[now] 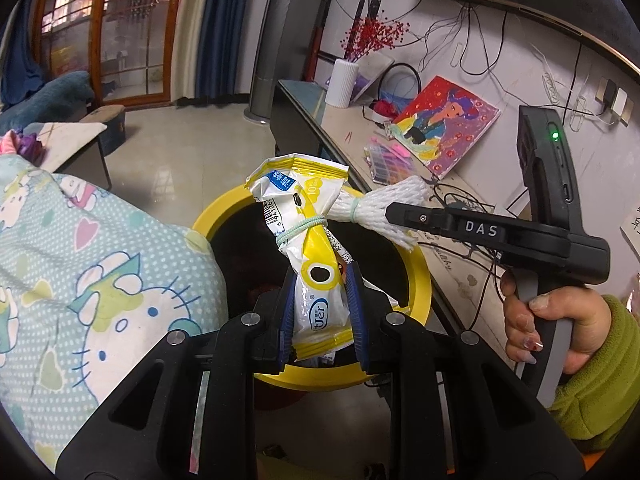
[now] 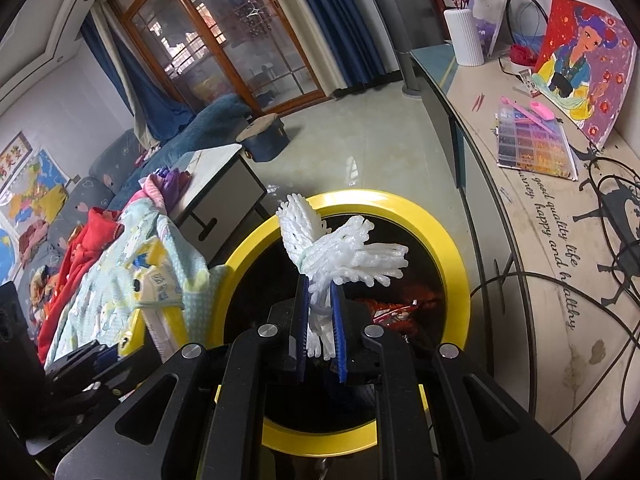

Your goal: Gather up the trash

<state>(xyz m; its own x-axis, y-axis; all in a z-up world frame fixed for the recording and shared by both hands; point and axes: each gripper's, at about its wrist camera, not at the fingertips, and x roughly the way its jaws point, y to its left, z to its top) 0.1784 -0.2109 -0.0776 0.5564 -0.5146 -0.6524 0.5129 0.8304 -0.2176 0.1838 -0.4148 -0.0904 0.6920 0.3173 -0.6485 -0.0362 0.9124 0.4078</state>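
Note:
A yellow-and-white wipes packet [image 1: 316, 240], tied at the middle with a pale green band, stands up between the blue pads of my left gripper [image 1: 320, 276], which is shut on its lower half. It hangs over the dark mouth of a yellow-rimmed bin [image 1: 420, 280]. My right gripper [image 2: 319, 284] is shut on a white foam net [image 2: 344, 252], also tied with a band, above the same bin [image 2: 452, 256]. In the left wrist view the right gripper [image 1: 394, 214] comes in from the right with the foam net [image 1: 372, 208] beside the packet's top. A hand [image 1: 532, 320] in a green sleeve holds its handle.
Red wrappers [image 2: 400, 304] lie inside the bin. A cartoon-print quilt [image 1: 100, 260] presses against the bin's left side. On the right, a low cabinet [image 2: 532, 216] carries cables, a bead box [image 2: 532, 140], a painting [image 1: 448, 124] and a white vase [image 1: 340, 84]. A small table [image 2: 224, 176] stands behind.

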